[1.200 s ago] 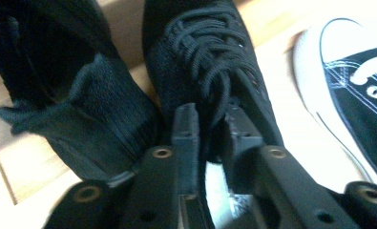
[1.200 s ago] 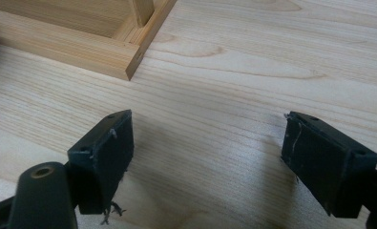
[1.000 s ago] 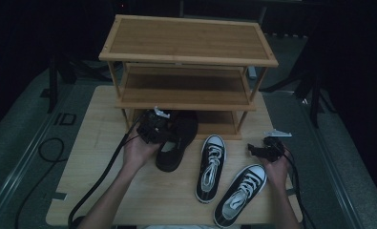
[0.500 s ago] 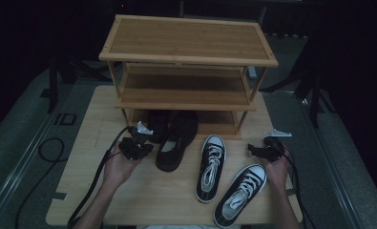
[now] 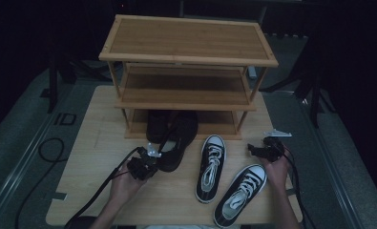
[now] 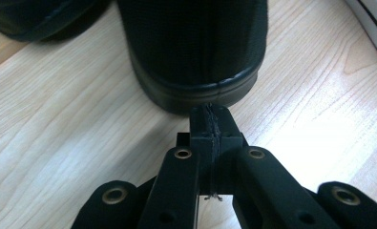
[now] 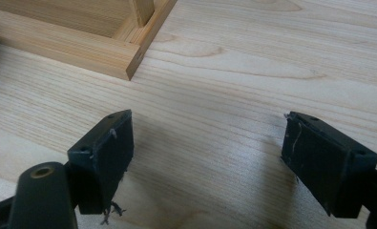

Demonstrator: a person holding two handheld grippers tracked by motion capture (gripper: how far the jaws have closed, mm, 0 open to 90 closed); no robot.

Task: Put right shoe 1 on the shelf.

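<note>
Left claw (image 5: 150, 160) low over the tabletop (image 5: 90, 157), jaws pressed together with nothing between them, tips right at the heel of a black shoe (image 5: 176, 143); contact too close to call. In the left gripper view, same left claw (image 6: 210, 121) with pads flush against each other, black shoe (image 6: 195, 47) heel directly ahead, sole rim just past the tips. Jaws just closed, nothing caught in them.

Black shoe lying on the tabletop in front of the wooden shoe rack (image 5: 188, 62), toe reaching in under the bottom shelf, heel toward the person. Second black shoe (image 5: 156, 125) just beside it on the left, farther in under the rack.

Right claw (image 5: 254, 150) near the right tabletop edge, jaws wide apart, holding nothing. In the right gripper view, right claw (image 7: 207, 148) over bare wood, rack corner (image 7: 129, 62) ahead and to the left.

Pair of black-and-white sneakers: one sneaker (image 5: 211, 167) between the two hands, other sneaker (image 5: 241, 195) just below the right hand, both laces up.
</note>
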